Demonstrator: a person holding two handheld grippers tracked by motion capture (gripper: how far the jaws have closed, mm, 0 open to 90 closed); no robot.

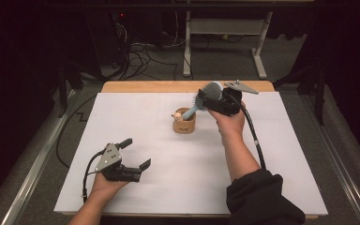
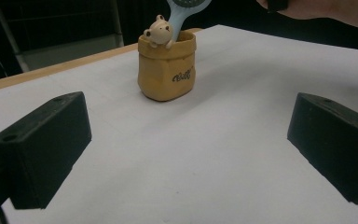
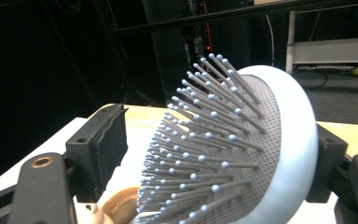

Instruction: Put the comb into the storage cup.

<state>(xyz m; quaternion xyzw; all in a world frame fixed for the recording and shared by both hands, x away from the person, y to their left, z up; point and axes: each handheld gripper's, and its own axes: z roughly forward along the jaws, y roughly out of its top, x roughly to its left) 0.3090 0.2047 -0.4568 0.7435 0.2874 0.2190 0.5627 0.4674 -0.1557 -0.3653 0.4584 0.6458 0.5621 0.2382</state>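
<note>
Right tool (image 3: 214,154) loosely straddling brush (image 3: 242,149), bristles clear of one jaw; left tool (image 2: 186,154) released, facing cup (image 2: 167,65).

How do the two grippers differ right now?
The left gripper lies low near the table with nothing between its wide-open jaws; the right gripper is raised over the pot with the hairbrush head between its jaws. In the right gripper view the brush back lies against one jaw, while the other jaw stands off the bristle tips. Both are black, two-jawed and hand-held.
</note>
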